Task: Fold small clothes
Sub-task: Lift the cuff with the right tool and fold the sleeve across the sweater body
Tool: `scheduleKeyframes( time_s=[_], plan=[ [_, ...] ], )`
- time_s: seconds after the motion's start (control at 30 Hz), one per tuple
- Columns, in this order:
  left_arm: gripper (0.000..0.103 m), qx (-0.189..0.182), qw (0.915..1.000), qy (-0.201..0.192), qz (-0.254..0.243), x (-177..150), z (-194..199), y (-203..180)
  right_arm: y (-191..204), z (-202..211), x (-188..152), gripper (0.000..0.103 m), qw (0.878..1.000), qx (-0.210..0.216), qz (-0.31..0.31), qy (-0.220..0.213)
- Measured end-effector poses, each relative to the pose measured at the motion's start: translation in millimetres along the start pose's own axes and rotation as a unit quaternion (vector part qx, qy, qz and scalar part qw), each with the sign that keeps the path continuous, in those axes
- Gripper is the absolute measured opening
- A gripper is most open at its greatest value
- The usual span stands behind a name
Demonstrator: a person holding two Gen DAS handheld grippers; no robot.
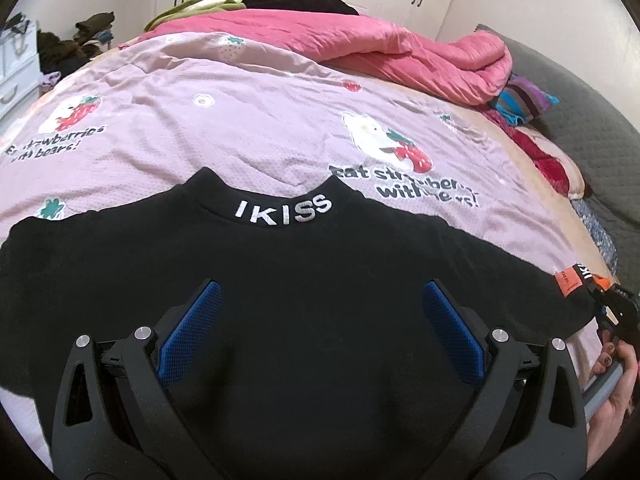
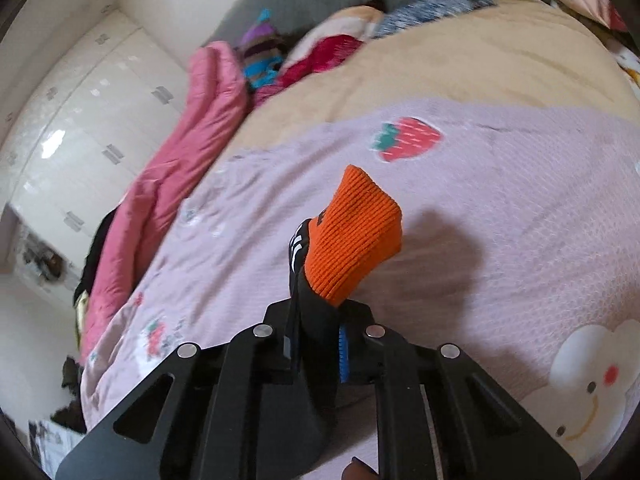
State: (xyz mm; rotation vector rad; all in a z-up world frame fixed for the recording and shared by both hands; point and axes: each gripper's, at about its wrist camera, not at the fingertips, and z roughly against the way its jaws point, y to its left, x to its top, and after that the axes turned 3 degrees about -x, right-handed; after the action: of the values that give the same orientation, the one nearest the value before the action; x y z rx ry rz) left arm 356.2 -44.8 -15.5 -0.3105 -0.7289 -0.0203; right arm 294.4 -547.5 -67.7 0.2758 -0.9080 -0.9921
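Note:
A small black sweater (image 1: 304,288) with "IKISS" on its collar lies spread flat on the pink strawberry-print bedspread (image 1: 240,128). My left gripper (image 1: 320,300) is open, its blue pads (image 1: 200,320) wide apart above the sweater's chest. My right gripper (image 2: 320,320) is shut on the sweater's sleeve end with the orange ribbed cuff (image 2: 352,236), held a little above the bedspread (image 2: 500,220). The right gripper also shows at the far right of the left wrist view (image 1: 612,304), at the outstretched sleeve's end by an orange label (image 1: 568,283).
A rumpled pink quilt (image 1: 360,40) lies across the far side of the bed. Striped and red clothes (image 1: 528,100) are piled at the right by a grey headboard (image 1: 592,128). White wardrobes (image 2: 80,120) stand beyond. Dark clothes (image 1: 92,28) sit at the far left.

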Motion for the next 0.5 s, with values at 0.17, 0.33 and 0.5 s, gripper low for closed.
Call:
scheduleKeyframes(
  time_s=[0.17, 0.33, 0.5],
  plan=[
    [0.095, -0.001, 1.0000, 0.000, 0.002, 0.5, 3.9, 1.3, 32.4, 19.1, -8.7, 0.012, 0.998, 0.050, 0.035, -0.001],
    [0.095, -0.003, 0.9999, -0.002, 0.013, 2.0, 12.1, 6.9, 72.6, 32.7, -22.3, 0.012, 0.992, 0.097, 0.086, 0.005],
    [0.095, -0.010, 0.9996, -0.002, 0.025, 5.0, 19.9, 15.3, 109.4, 42.1, -40.8, 0.012, 0.981, 0.123, 0.148, 0.012]
  ],
)
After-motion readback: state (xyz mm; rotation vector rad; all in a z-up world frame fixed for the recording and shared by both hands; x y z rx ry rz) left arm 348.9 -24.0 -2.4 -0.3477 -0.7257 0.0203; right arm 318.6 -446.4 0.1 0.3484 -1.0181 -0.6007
